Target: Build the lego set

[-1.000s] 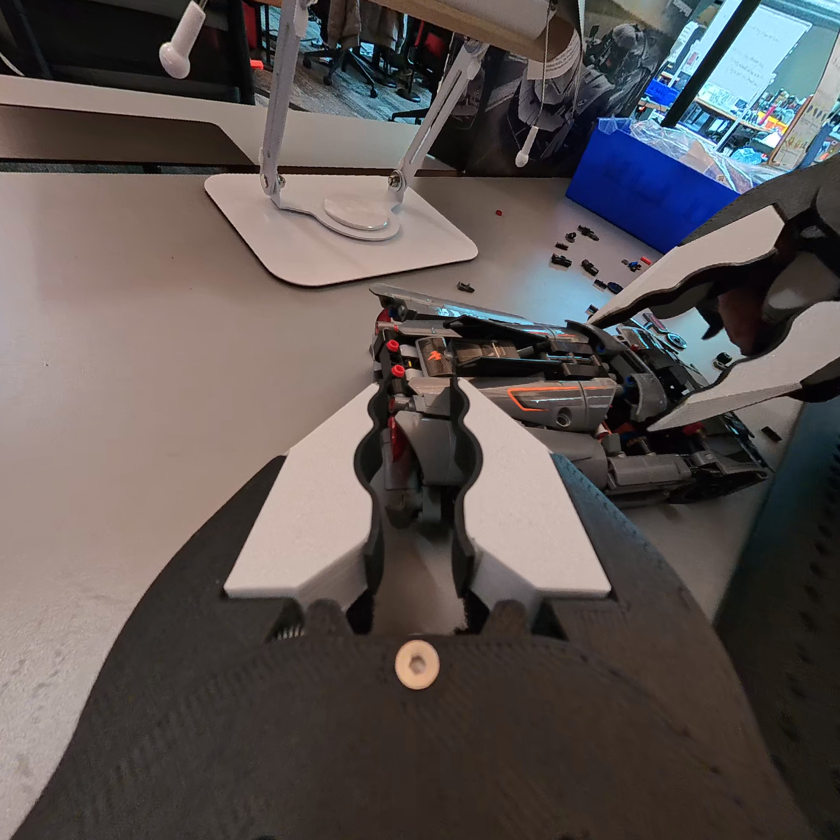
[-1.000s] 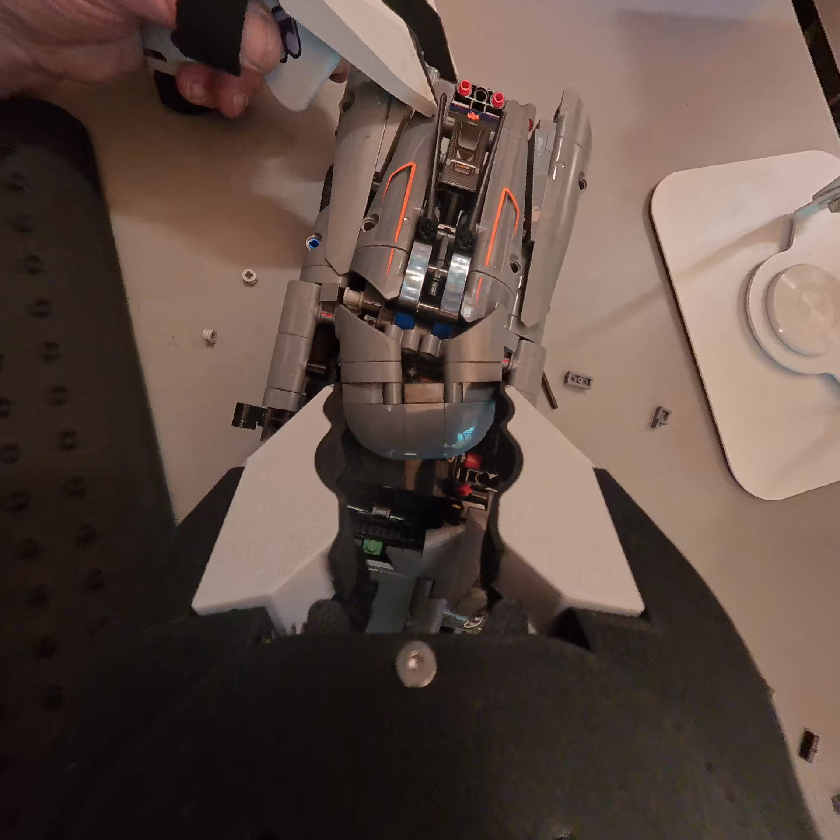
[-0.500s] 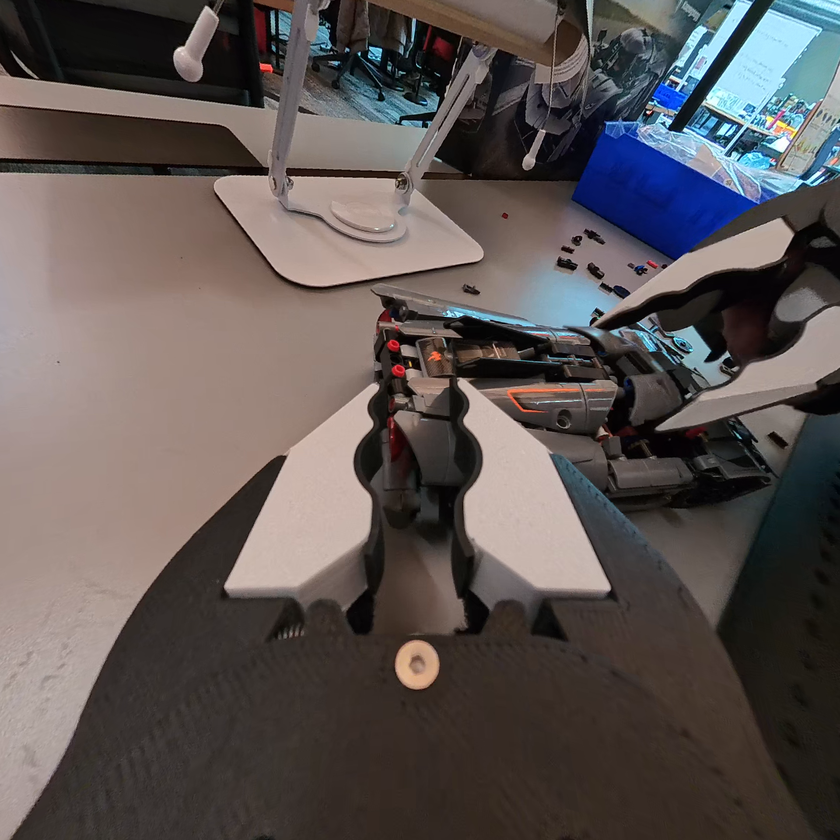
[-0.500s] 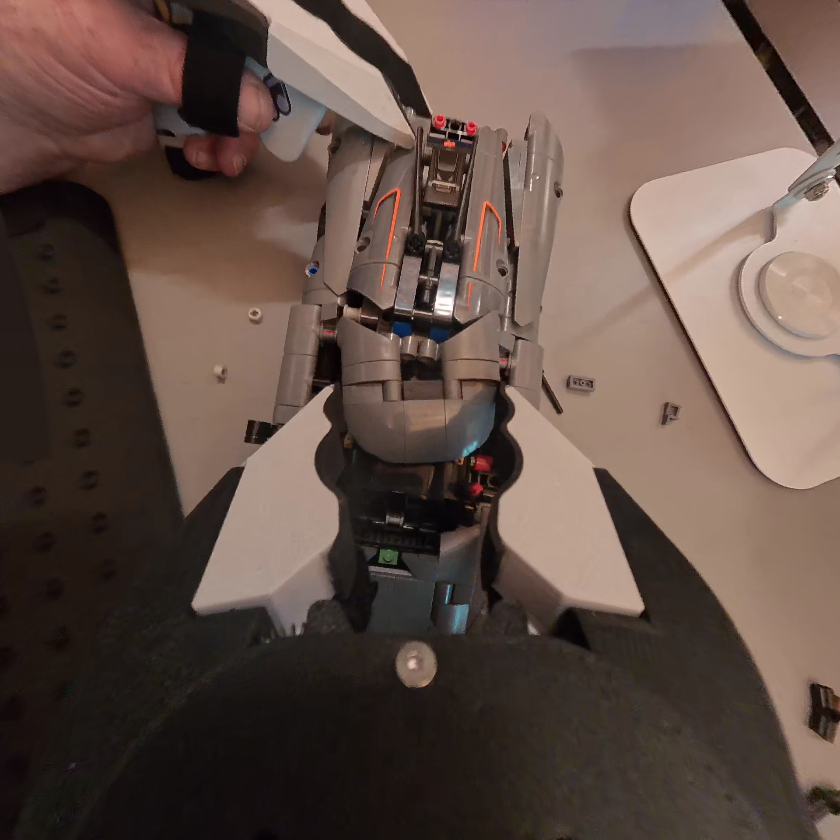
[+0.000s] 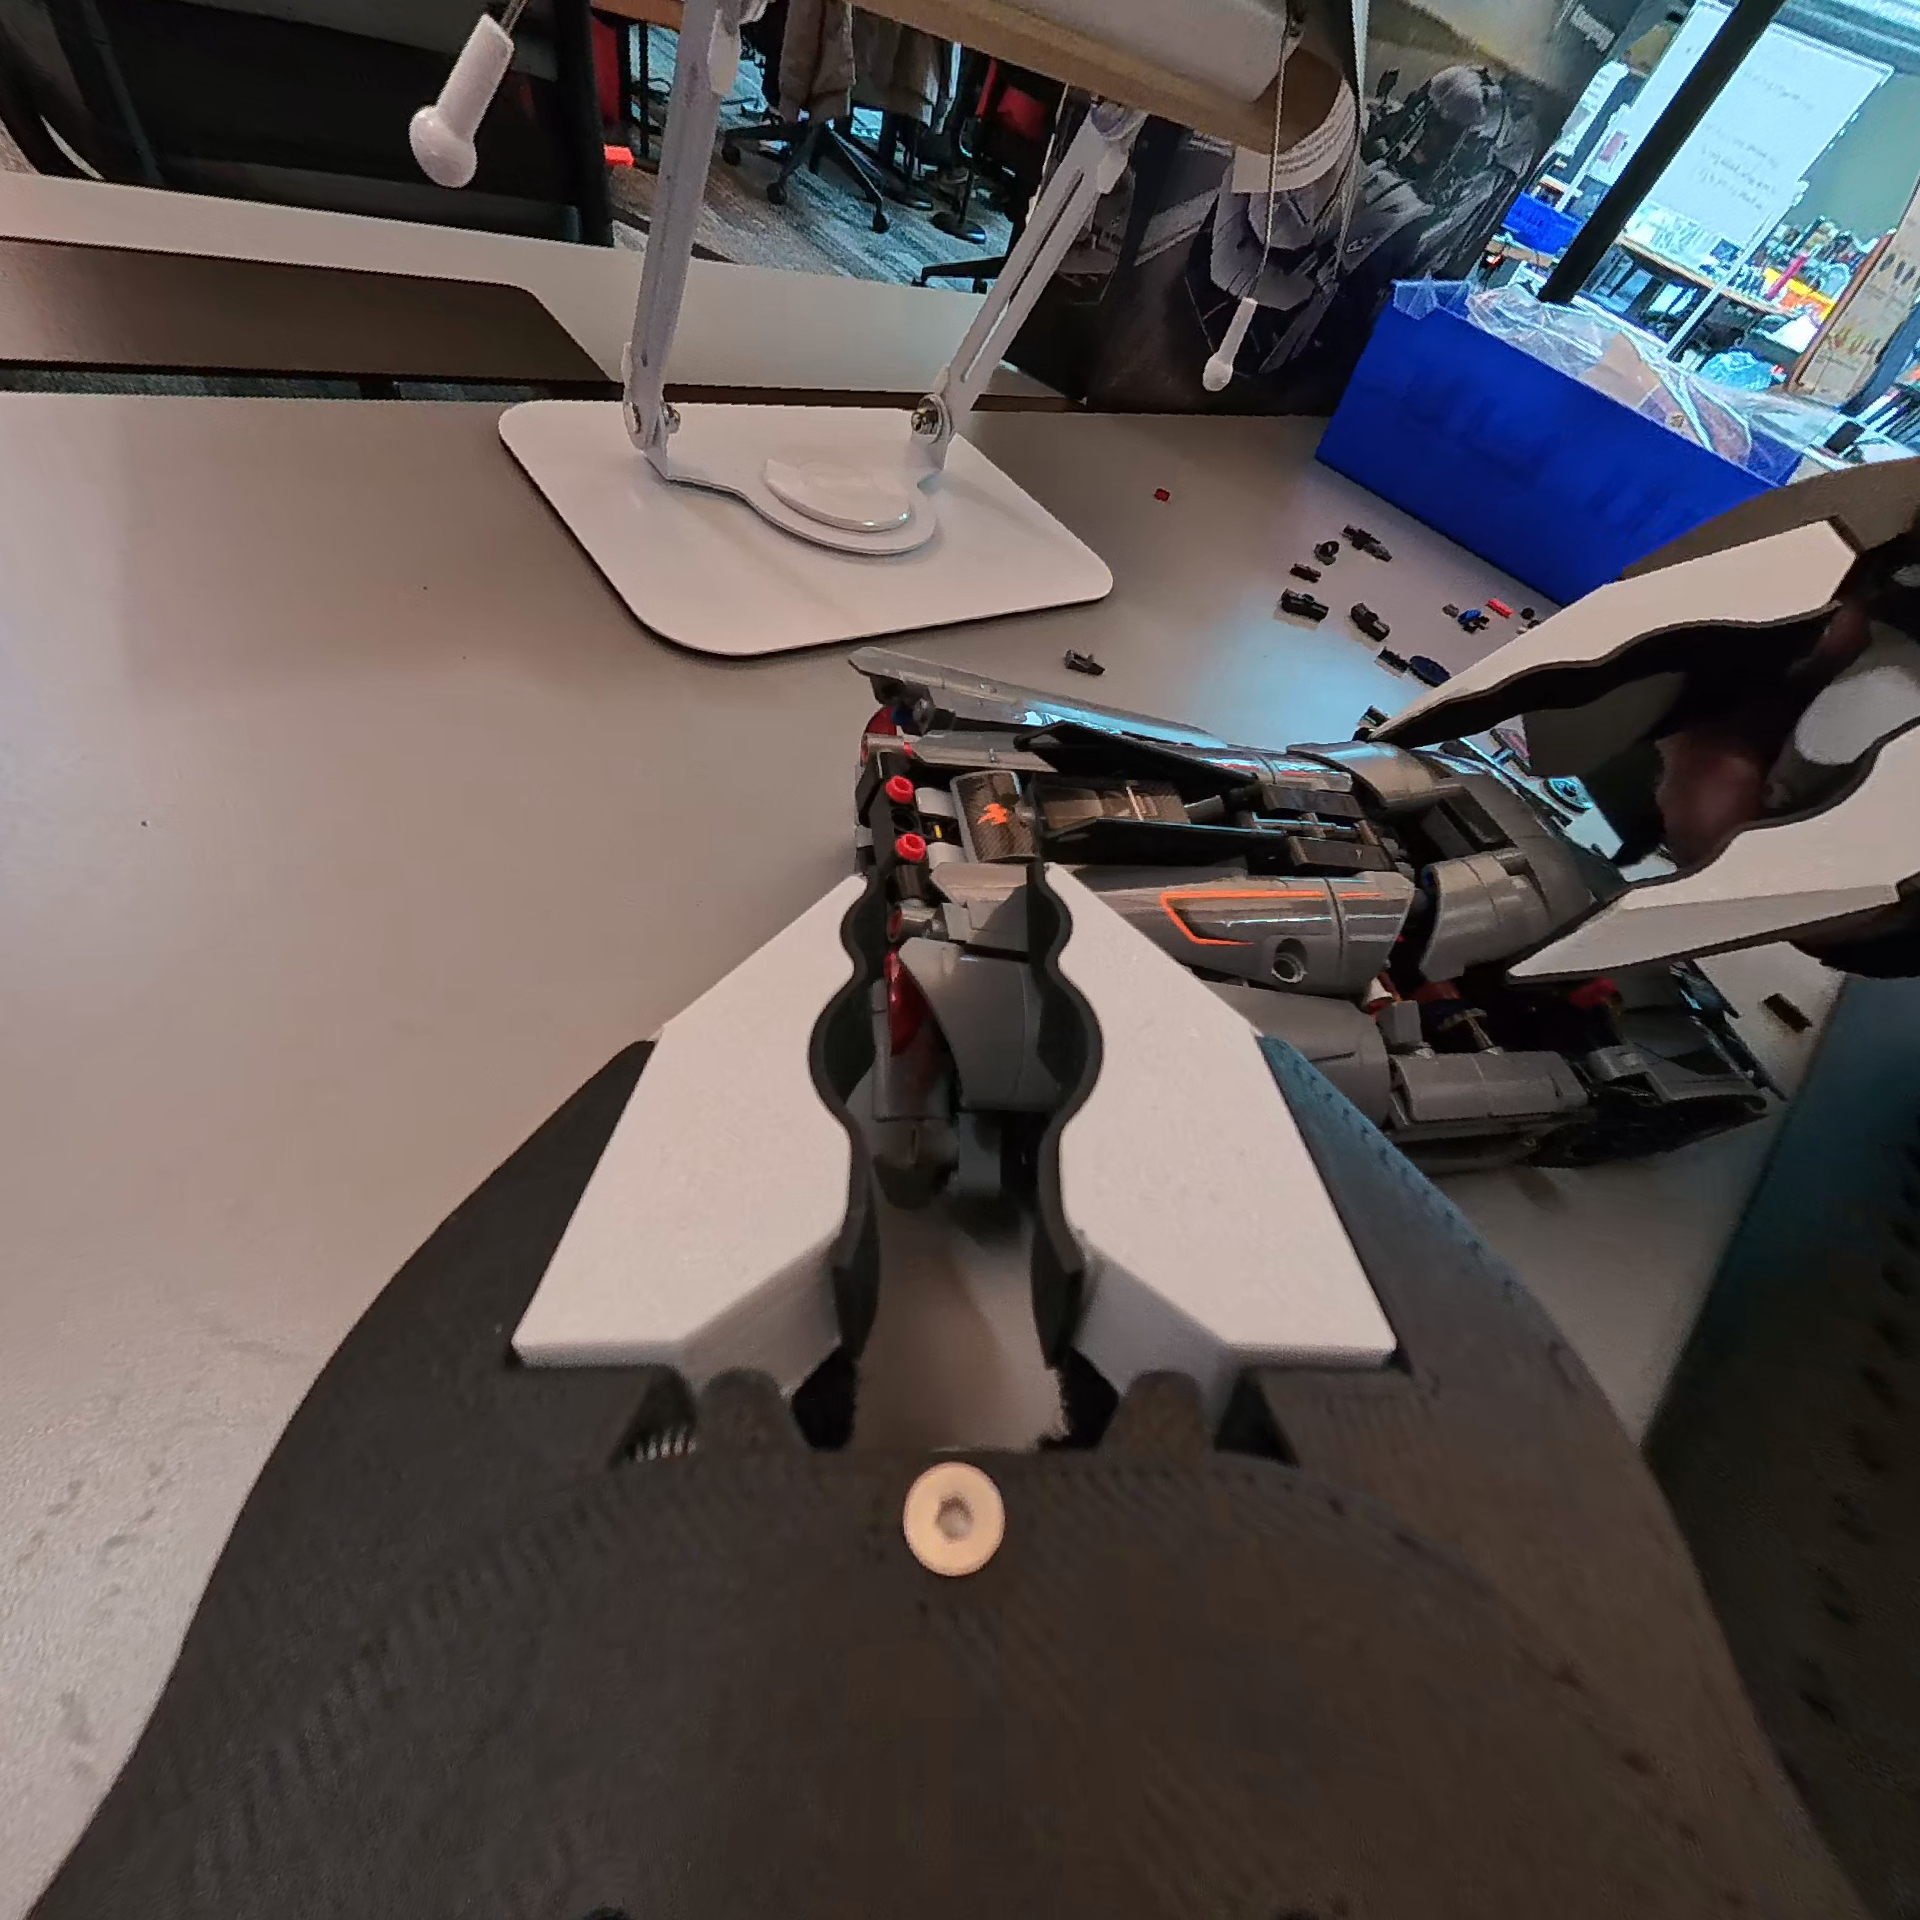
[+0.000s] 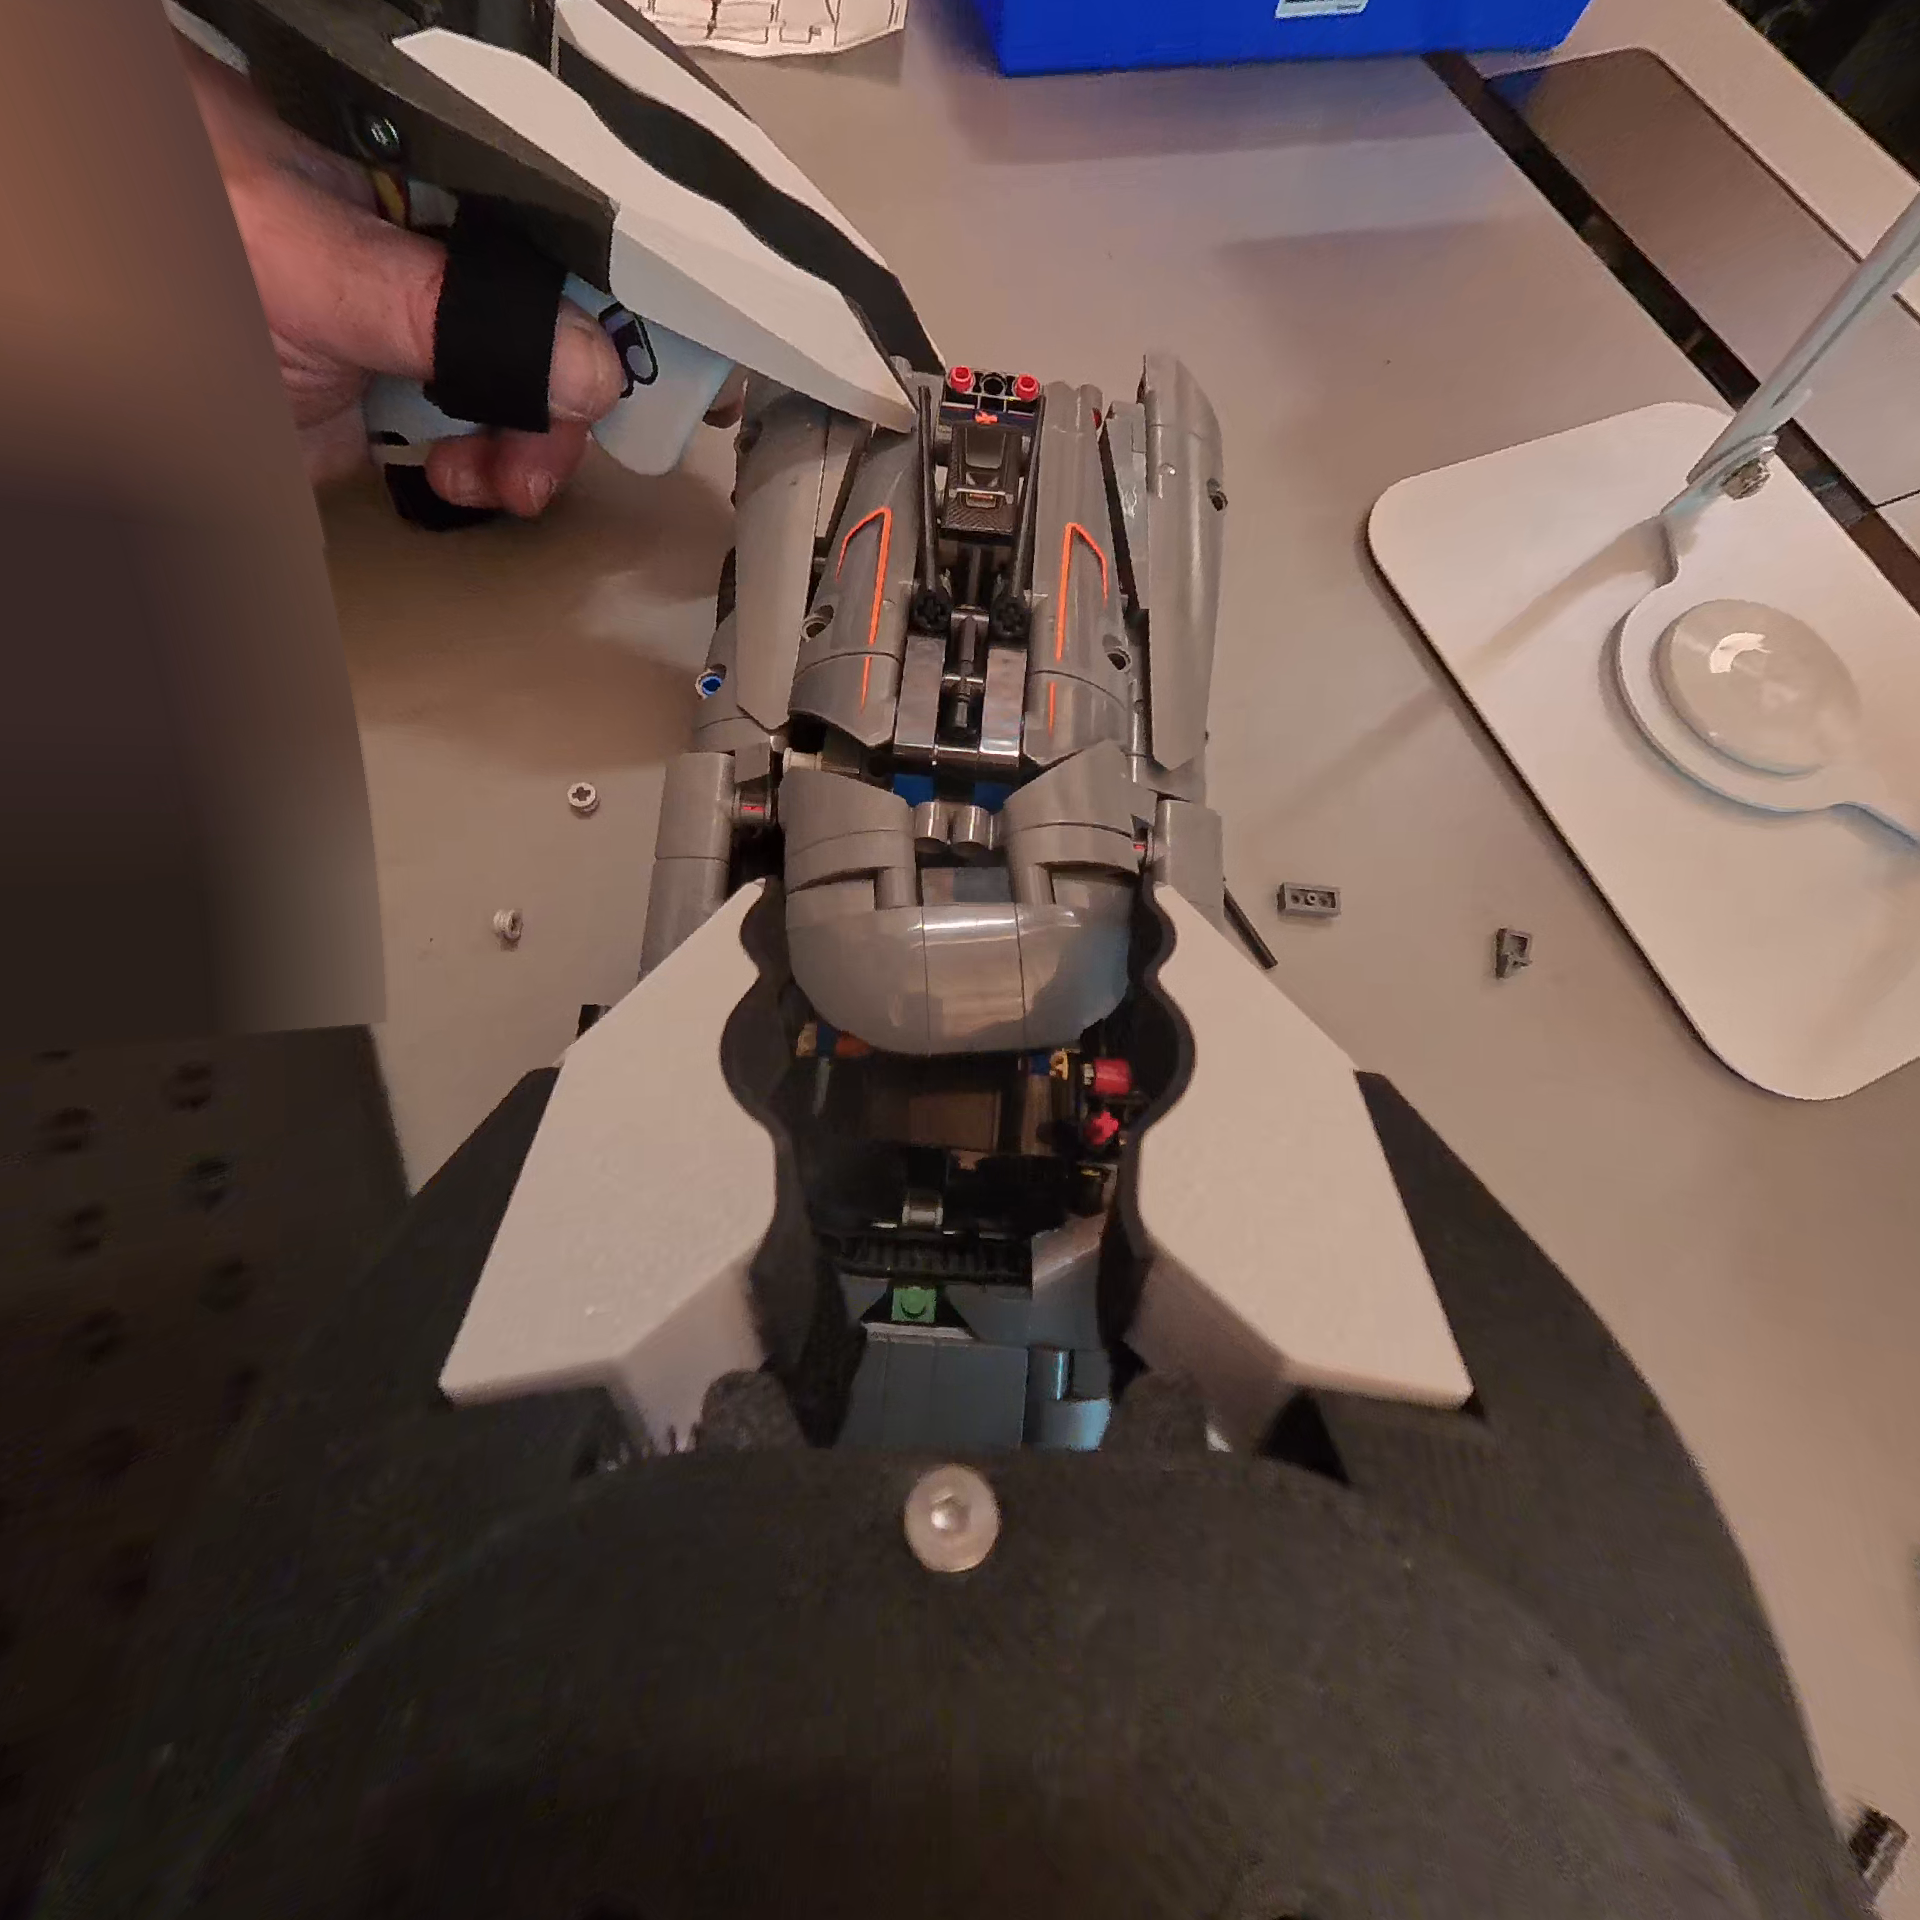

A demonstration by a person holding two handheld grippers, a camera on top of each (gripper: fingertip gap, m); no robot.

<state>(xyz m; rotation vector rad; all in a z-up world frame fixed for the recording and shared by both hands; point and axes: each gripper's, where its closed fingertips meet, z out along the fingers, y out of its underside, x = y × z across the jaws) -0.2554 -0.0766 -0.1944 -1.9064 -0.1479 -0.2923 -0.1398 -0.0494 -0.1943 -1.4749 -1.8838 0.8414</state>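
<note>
A grey lego car (image 5: 1247, 914) with orange stripes lies on the pale table (image 5: 416, 831). My left gripper (image 5: 951, 883) is shut on its rear corner, with the grey fender between the fingers. My right gripper (image 5: 1455, 852) comes in from the right and straddles the car's front. In the right wrist view the right gripper (image 6: 958, 894) is shut on the car (image 6: 966, 582) around its rounded grey nose. The left gripper (image 6: 904, 384), held by a hand (image 6: 416, 312), touches the car's far left corner.
A white stand base (image 5: 810, 530) sits beyond the car, also in the right wrist view (image 6: 1662, 727). A blue bin (image 5: 1507, 447) stands at the far edge. Small loose pieces (image 5: 1351, 613) (image 6: 1309, 899) lie around. A dark perforated mat (image 6: 156, 1195) borders the table. Left tips to right tips: about 12 centimetres. From the right gripper's tips to the white stand base (image 5: 810, 530) is close to 20 centimetres.
The right wrist view has tilted up and back, so the far table and blue bin now show. The car has stayed on the table. Both grippers have kept their hold.
</note>
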